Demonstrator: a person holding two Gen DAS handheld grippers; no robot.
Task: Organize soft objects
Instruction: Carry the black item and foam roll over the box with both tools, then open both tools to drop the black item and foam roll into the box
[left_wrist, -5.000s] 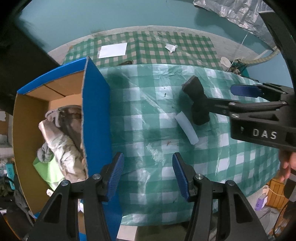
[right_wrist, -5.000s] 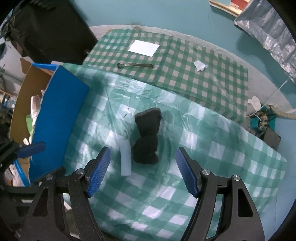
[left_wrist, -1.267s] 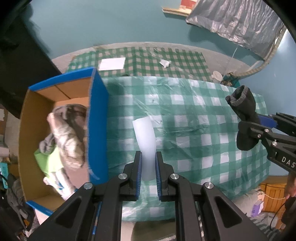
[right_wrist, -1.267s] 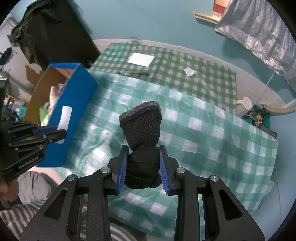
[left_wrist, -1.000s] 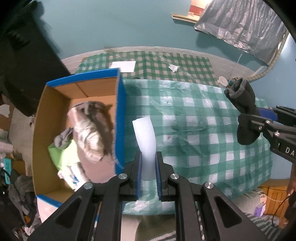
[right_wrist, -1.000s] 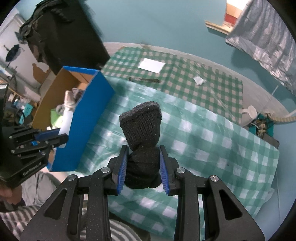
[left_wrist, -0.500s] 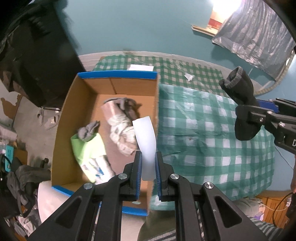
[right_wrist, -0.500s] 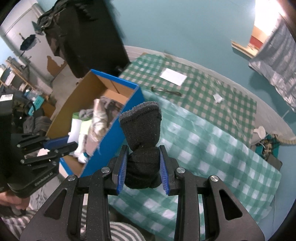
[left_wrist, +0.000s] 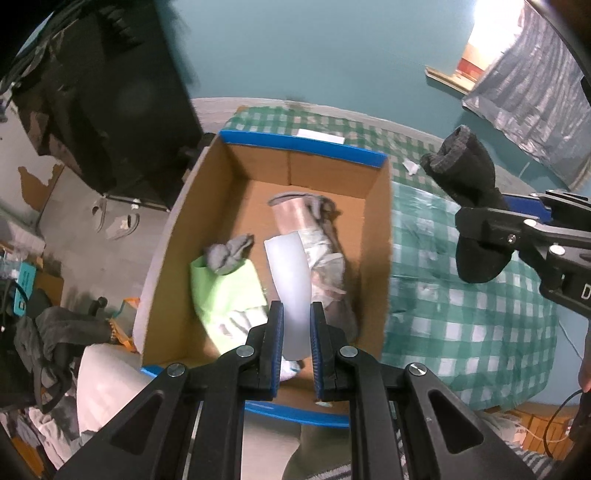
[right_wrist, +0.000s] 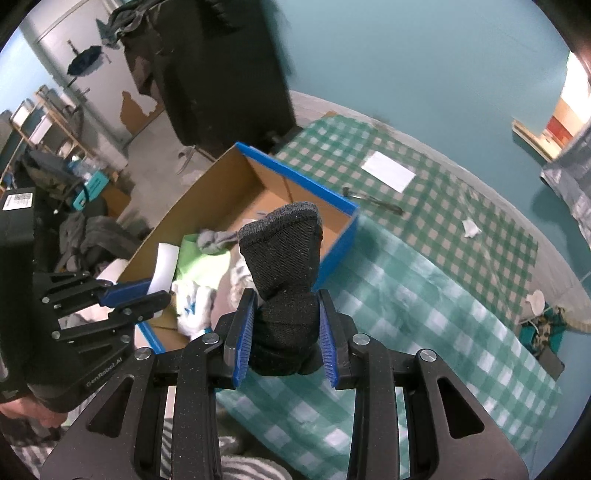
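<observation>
My left gripper (left_wrist: 296, 343) is shut on a white foam strip (left_wrist: 290, 284) and hangs over the open cardboard box (left_wrist: 376, 206) with blue outer walls. Inside the box lie a light green cloth (left_wrist: 225, 288), a grey sock (left_wrist: 229, 253) and a pale crumpled garment (left_wrist: 321, 251). My right gripper (right_wrist: 283, 332) is shut on a black sock (right_wrist: 286, 266), held above the box's right wall and the checked tablecloth. In the right wrist view the left gripper (right_wrist: 136, 291) with the foam strip (right_wrist: 164, 269) is over the box's near end.
The table carries a green checked cloth (left_wrist: 480, 314) under clear plastic. A white paper (right_wrist: 388, 171), a thin dark tool (right_wrist: 373, 201) and a paper scrap (right_wrist: 471, 227) lie on the far part. A black cabinet (right_wrist: 221, 66) and floor clutter (left_wrist: 44, 332) stand left of the box.
Both grippers have carried their loads leftward from over the table toward the box. The foam strip now hangs over the box's inside; the black sock has reached the box's right wall.
</observation>
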